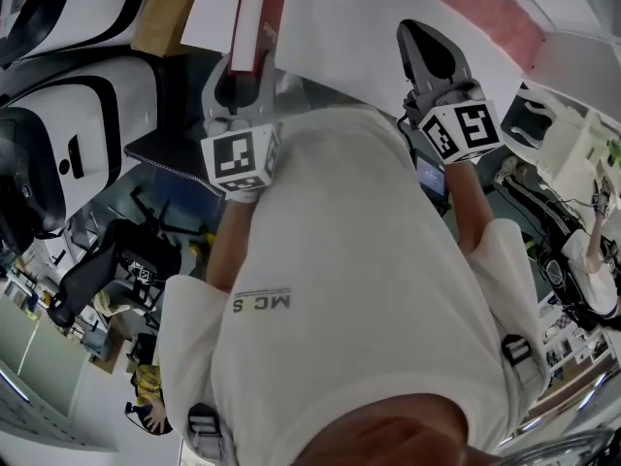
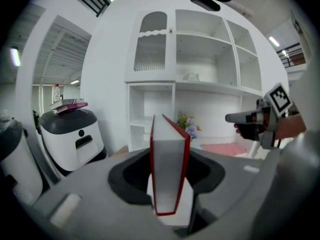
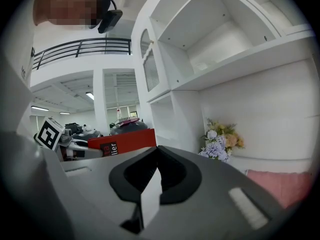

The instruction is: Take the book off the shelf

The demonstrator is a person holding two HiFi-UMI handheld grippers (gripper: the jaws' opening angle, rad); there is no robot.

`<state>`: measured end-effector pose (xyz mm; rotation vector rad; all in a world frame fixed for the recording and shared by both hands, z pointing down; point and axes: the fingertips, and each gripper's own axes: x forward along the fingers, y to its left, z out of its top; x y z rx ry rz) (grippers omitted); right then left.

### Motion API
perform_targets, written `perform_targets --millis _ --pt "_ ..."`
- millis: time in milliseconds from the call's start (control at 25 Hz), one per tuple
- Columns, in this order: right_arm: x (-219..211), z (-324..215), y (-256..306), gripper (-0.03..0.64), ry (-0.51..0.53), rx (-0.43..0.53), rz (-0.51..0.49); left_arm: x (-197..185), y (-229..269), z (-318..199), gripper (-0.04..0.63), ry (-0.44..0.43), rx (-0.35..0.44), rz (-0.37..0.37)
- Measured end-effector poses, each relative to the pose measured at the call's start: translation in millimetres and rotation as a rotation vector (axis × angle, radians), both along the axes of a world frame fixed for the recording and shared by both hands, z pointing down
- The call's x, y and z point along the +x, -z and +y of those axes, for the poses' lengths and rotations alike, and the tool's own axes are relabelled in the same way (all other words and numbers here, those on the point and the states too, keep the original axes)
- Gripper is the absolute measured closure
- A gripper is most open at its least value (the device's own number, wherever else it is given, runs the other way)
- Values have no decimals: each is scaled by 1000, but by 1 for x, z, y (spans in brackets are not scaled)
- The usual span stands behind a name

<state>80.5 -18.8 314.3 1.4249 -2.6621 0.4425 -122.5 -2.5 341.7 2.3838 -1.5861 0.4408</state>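
My left gripper [image 1: 243, 74] is shut on a red hardcover book [image 1: 260, 13], held upright away from the shelf. In the left gripper view the book [image 2: 167, 156] stands between the jaws of that gripper [image 2: 169, 196] with its white page edges facing the camera. In the right gripper view the same book [image 3: 125, 141] shows its red cover off to the left. My right gripper [image 1: 427, 51] hangs beside it, apart from the book, jaws together with nothing between them [image 3: 150, 196]. The white shelf unit [image 2: 200, 84] stands ahead.
A bunch of flowers [image 2: 187, 125] stands on the lower shelf, and a pink cushion [image 3: 280, 184] lies beside it. A white wheeled robot [image 2: 72, 131] with books stacked on top stands to the left. The upper shelves look bare apart from one small white object.
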Motion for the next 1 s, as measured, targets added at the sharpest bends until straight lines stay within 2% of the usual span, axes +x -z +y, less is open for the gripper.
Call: perform_targets --millis 280,1000 --pt "-11 12 4 617 70 15 29 10 5 6 422 -14 12 6" --pt "5 10 4 618 7 18 36 24 6 4 422 -40 3 8"
